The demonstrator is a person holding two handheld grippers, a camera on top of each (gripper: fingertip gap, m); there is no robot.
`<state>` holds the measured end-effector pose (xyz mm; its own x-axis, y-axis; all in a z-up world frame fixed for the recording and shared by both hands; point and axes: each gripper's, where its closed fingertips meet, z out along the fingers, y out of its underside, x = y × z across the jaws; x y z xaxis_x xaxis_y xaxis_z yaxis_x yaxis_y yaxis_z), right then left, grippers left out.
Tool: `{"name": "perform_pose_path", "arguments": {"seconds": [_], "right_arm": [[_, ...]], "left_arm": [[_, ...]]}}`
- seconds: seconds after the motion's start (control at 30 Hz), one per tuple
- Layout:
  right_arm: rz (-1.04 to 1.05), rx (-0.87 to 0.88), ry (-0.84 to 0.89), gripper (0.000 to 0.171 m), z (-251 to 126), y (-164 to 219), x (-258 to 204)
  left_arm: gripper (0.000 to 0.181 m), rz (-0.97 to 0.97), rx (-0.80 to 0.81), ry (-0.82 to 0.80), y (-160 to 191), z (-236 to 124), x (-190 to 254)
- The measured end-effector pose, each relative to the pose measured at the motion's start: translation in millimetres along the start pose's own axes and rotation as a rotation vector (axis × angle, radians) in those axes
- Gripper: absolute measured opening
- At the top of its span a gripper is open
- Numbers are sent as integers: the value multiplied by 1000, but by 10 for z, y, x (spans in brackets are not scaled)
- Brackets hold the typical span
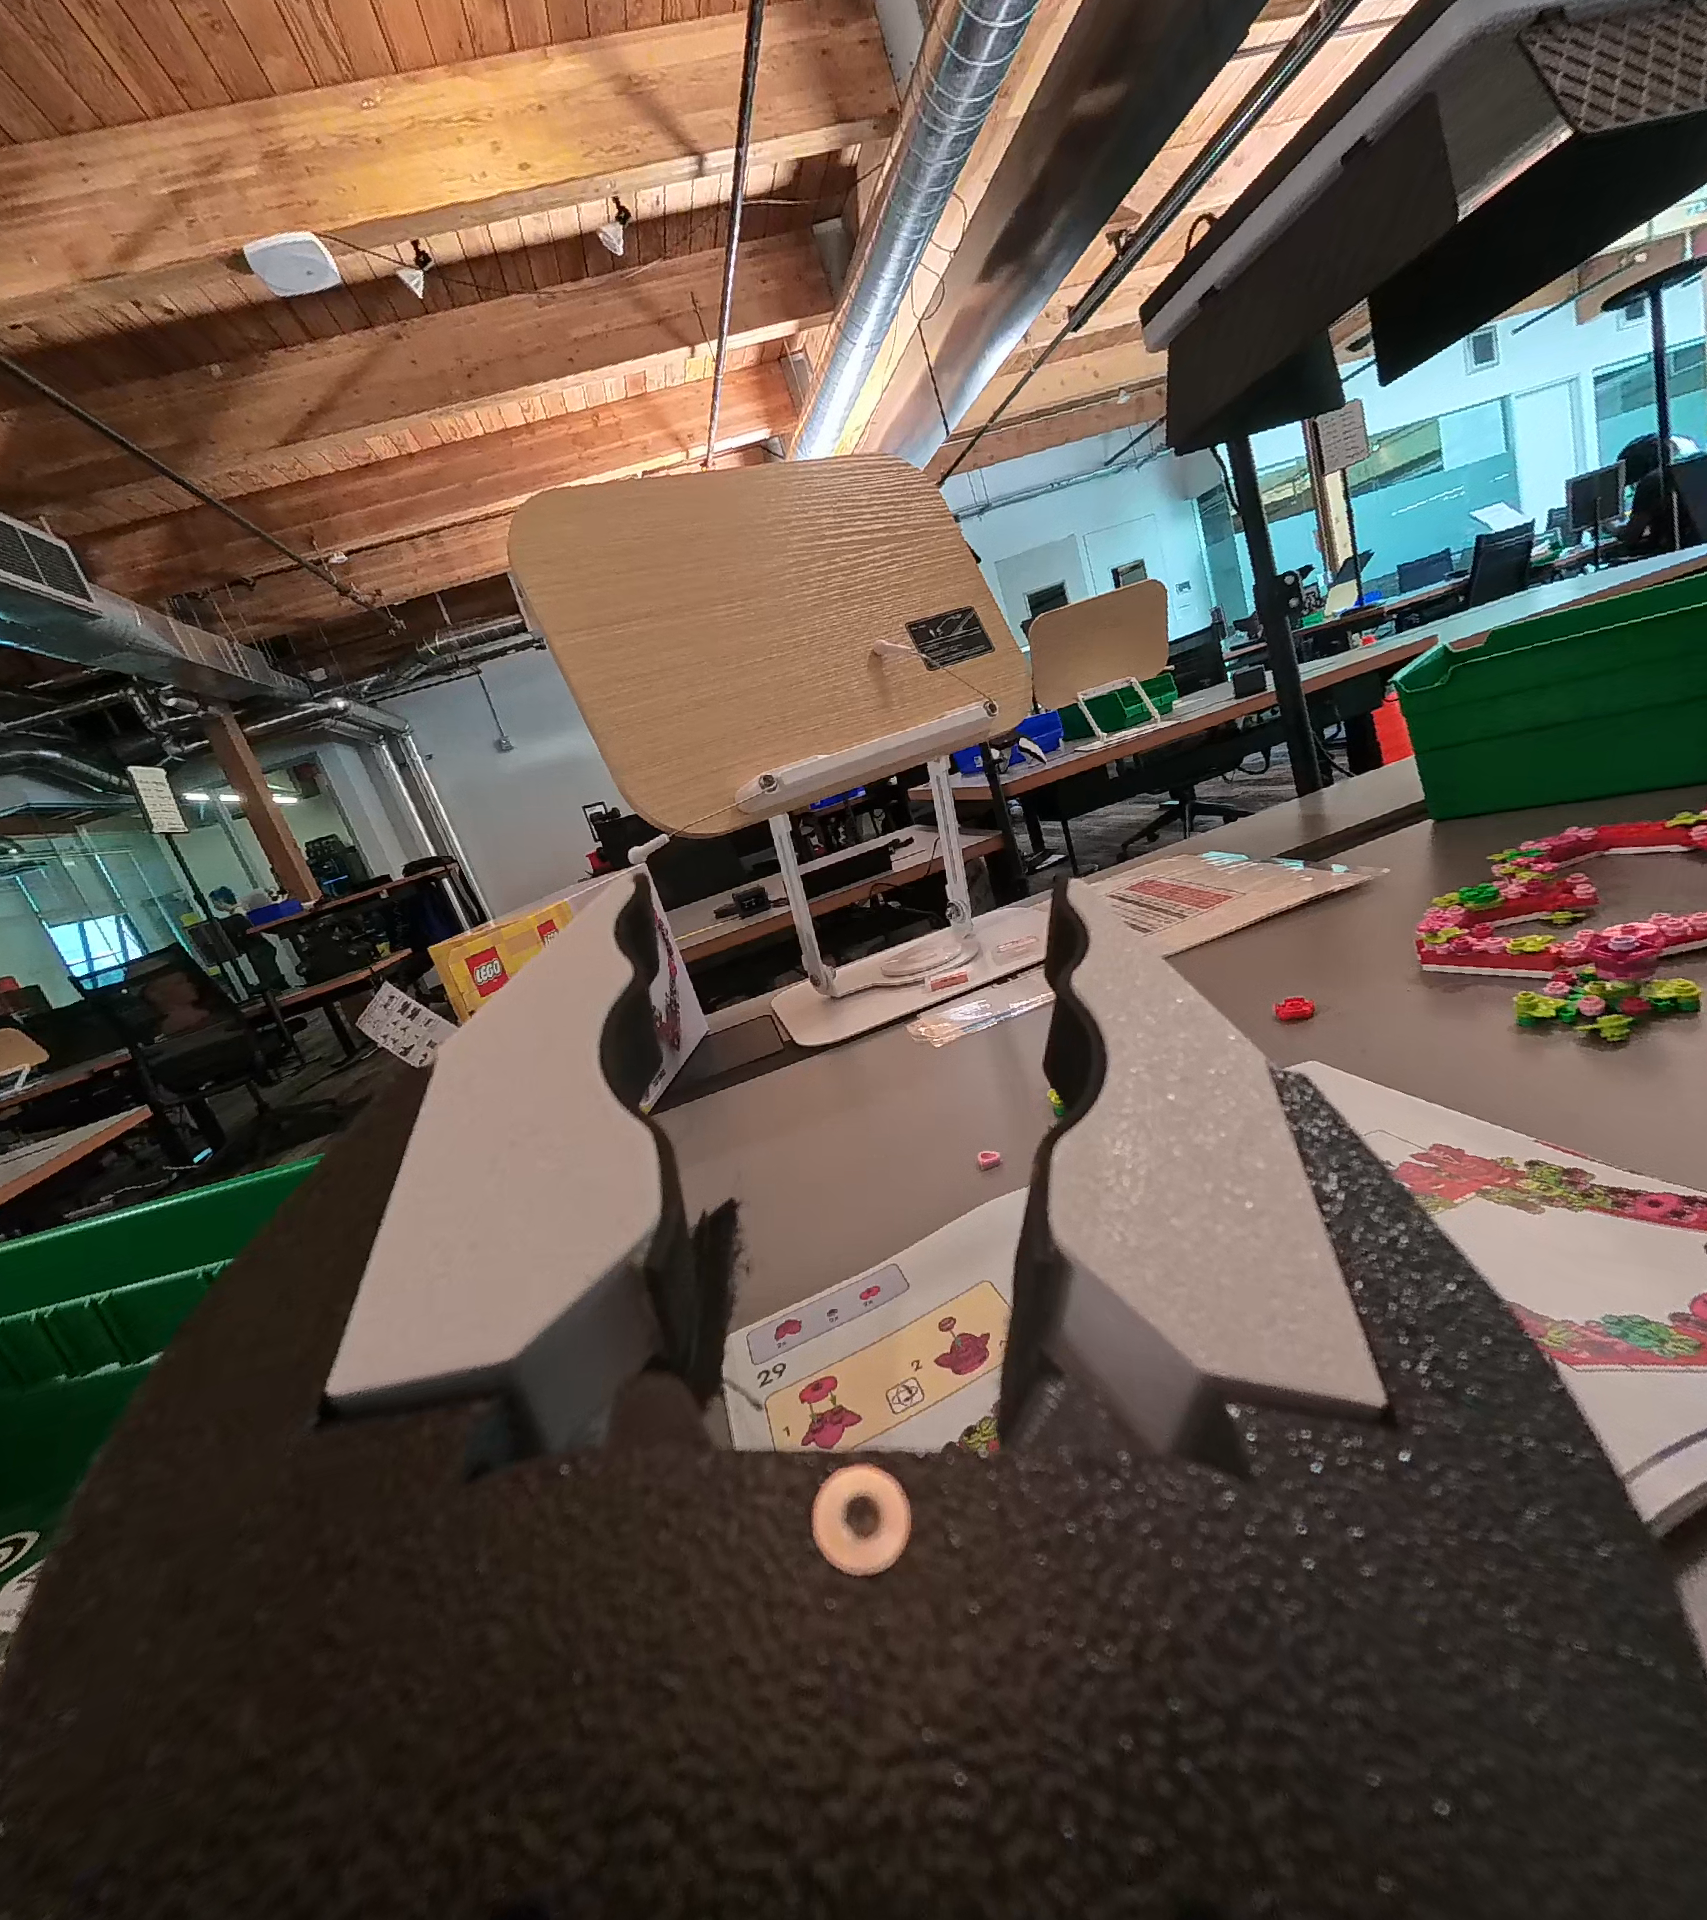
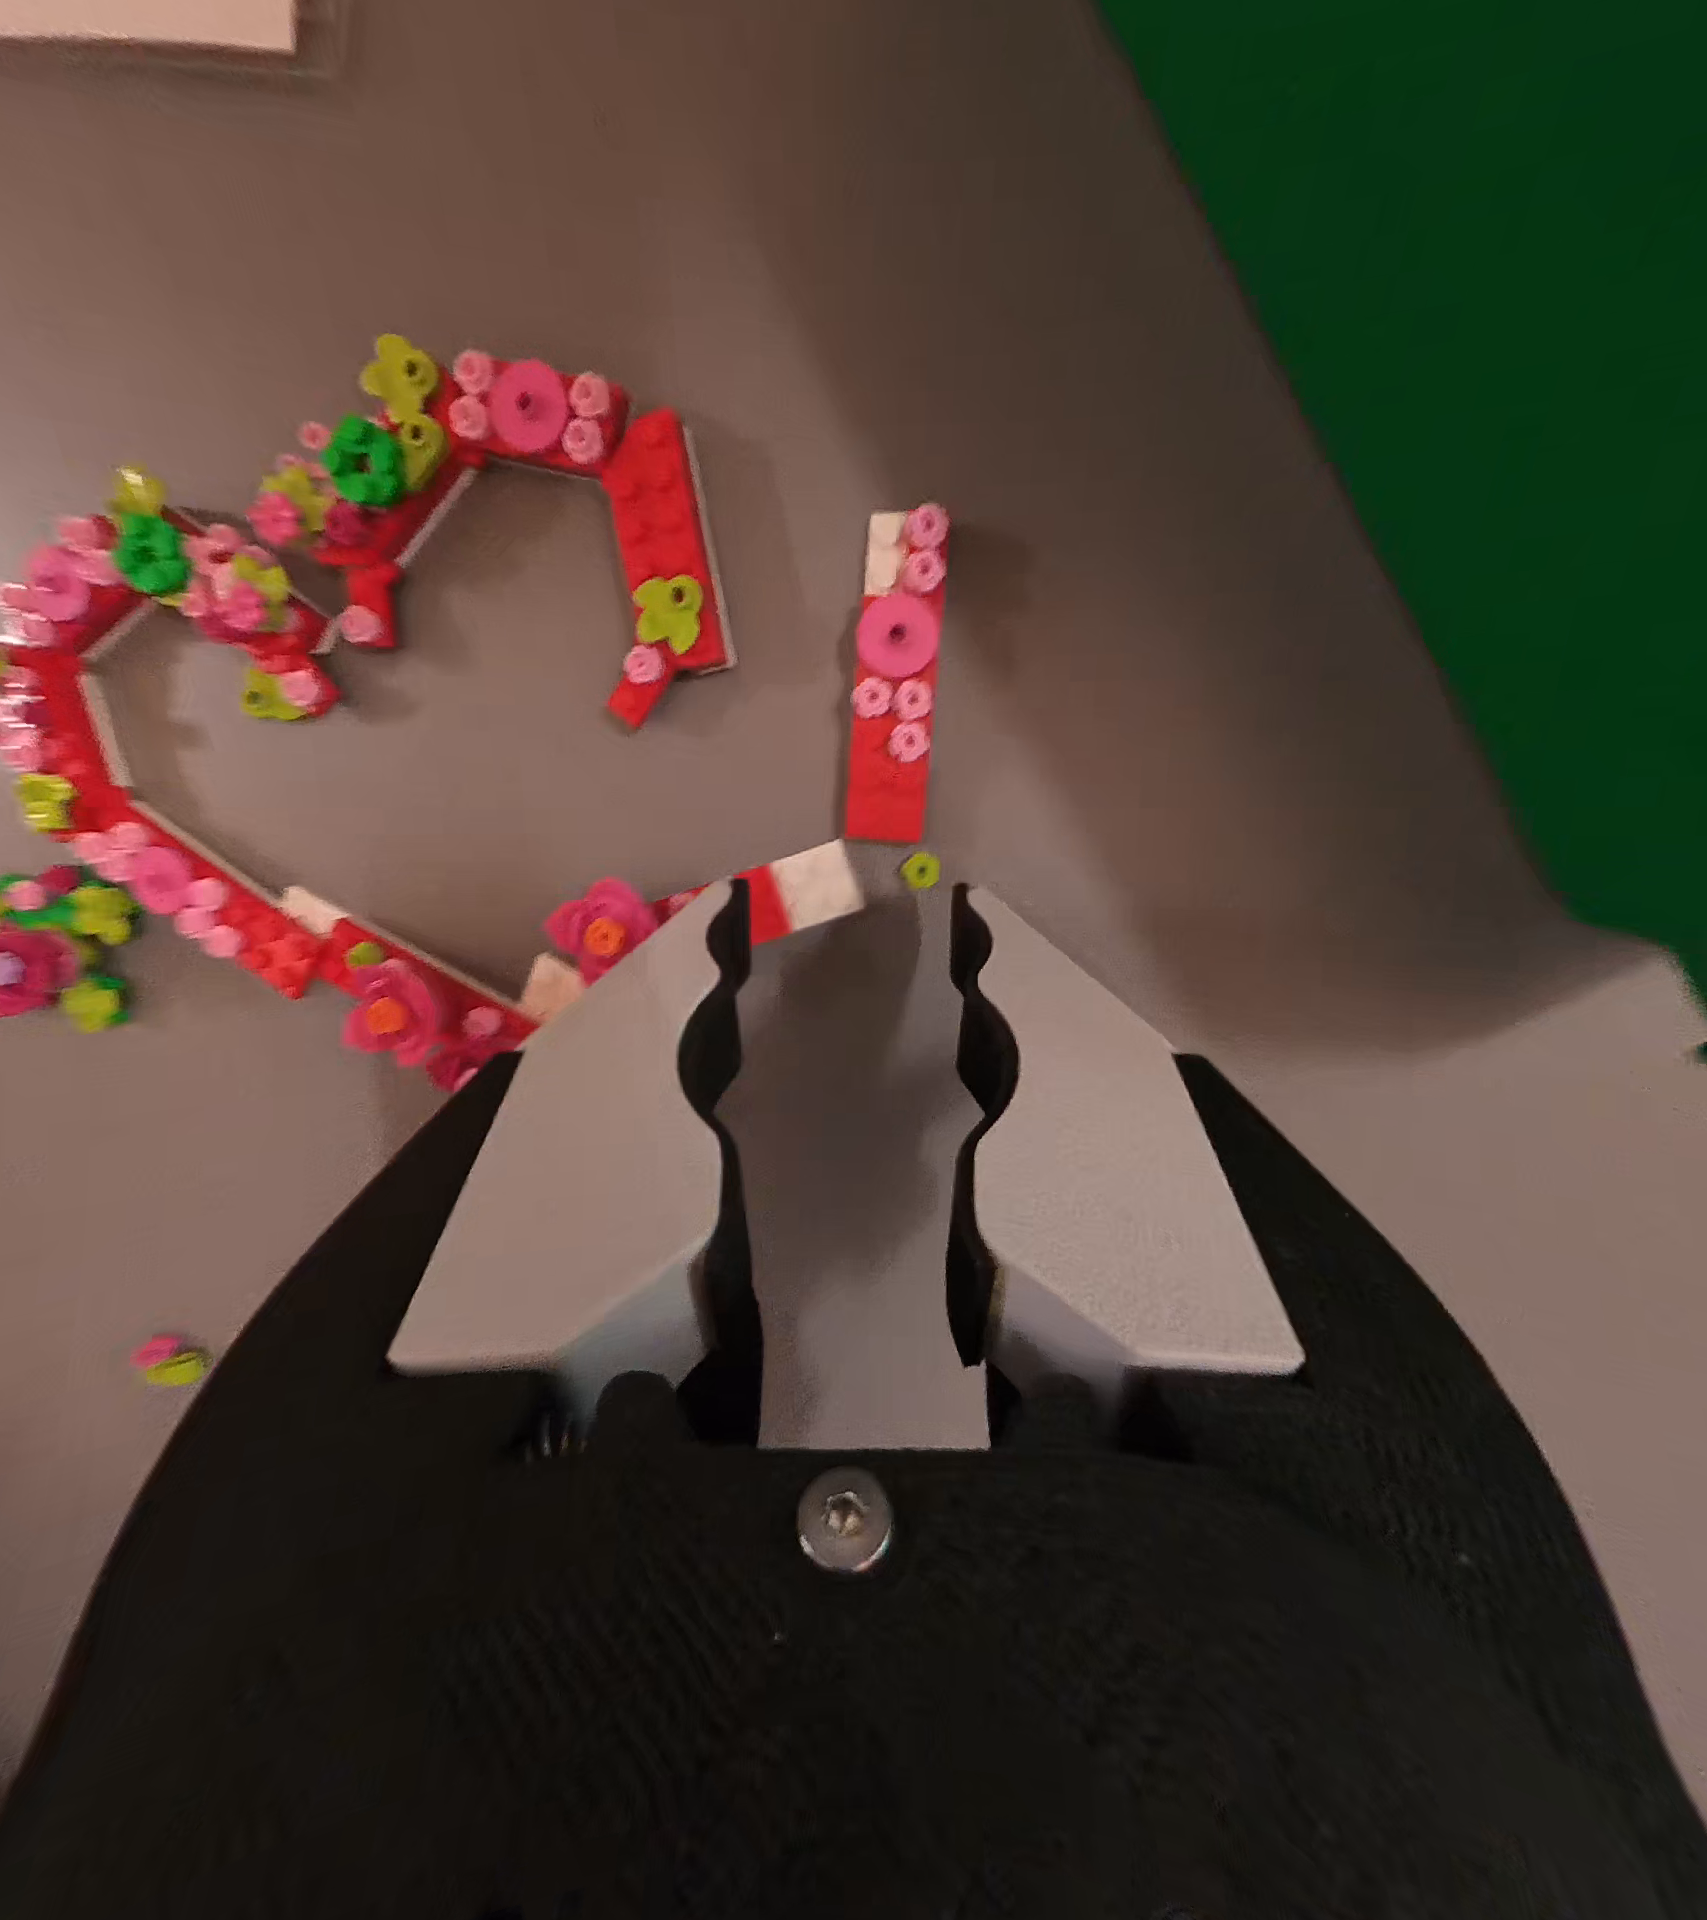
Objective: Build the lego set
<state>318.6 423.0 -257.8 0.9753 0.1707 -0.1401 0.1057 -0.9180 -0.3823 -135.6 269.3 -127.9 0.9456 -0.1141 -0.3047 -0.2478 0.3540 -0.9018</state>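
- In the left wrist view, the left gripper (image 1: 854, 935) was raised above the grey table (image 1: 1296, 997), with its two jaws wide apart and nothing between them.
- One open instruction booklet (image 1: 1607, 1299) lay on the table under and to the right of this gripper, and one wooden book stand (image 1: 755, 644) stood behind it.
- Two green bins were visible: one green bin (image 1: 1607, 696) at the far right and another green bin (image 1: 49, 1351) at the lower left. One yellow lego box (image 1: 506, 961) stood behind the left finger.
- The lego heart frame (image 1: 1576, 914) lay on the table at the right, near the far bin. It was red with pink and lime flowers. One separate flower cluster (image 1: 1607, 987) sat just in front of it, and one small red round piece (image 1: 1293, 1007) lay apart to its left.
- In the right wrist view, the right gripper (image 2: 844, 894) pointed down at the table (image 2: 1088, 520), its jaws open and empty.
- The heart frame (image 2: 205, 894) was unfinished, with a gap at the side; one loose red strip (image 2: 890, 675) with five small pink flowers and one big pink disc lay beside it.
- One tiny lime stud (image 2: 920, 871) lay just beyond the fingertips.
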Motion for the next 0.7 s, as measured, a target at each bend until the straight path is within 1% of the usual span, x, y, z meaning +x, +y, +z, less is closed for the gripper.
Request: {"name": "perform_pose_path", "arguments": {"seconds": [0.1,0.33,0.37,0.57,0.7], "right_arm": [[89,-11,-63,49,22,97,-113],[134,-20,-22,51,142,145,-215],[128,-35,-15,50,160,159,-225],[31,-52,33,27,179,86,-288],[12,-67,20,28,189,67,-358]], "left_arm": [[72,0,1,1,0,10,0],[71,-14,8,7,-16,2,9],[72,-15,9,8,-18,-2,11],[71,-17,14,5,-29,-11,4],[70,-18,14,6,-28,-12,4]]}}
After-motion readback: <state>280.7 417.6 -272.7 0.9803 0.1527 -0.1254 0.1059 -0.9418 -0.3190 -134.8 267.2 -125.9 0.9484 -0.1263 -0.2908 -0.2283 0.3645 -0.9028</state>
